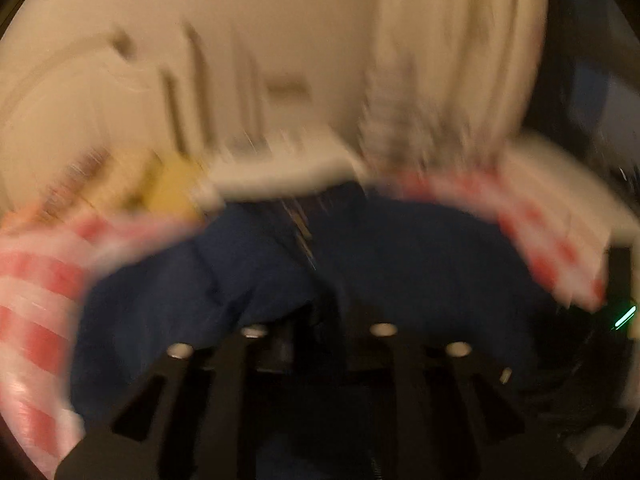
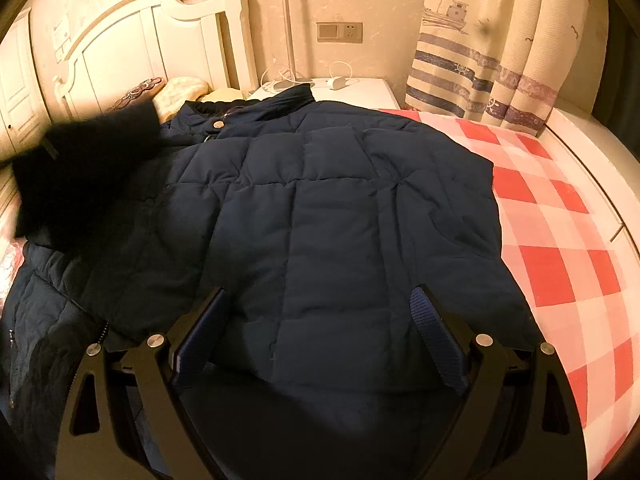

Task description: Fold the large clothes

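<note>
A navy quilted jacket [image 2: 320, 200] lies spread on the bed with its collar [image 2: 296, 96] toward the headboard. My right gripper [image 2: 320, 300] hovers over the jacket's lower part, its blue pads [image 2: 436, 332] wide apart with nothing pinched between them. The left wrist view is heavily blurred. There my left gripper [image 1: 316, 320] has its fingers close together, and a ridge of the jacket's navy fabric [image 1: 260, 280] is bunched up into them. A dark blurred shape [image 2: 80, 168] covers the jacket's left shoulder area; I cannot tell what it is.
The bed has a red-and-white checked sheet [image 2: 560, 260]. A white headboard [image 2: 132, 40] and pillows [image 2: 184, 90] are at the far left. A white nightstand [image 2: 360, 88] with a charger and cables stands behind the collar. A striped curtain [image 2: 500, 60] hangs at the right.
</note>
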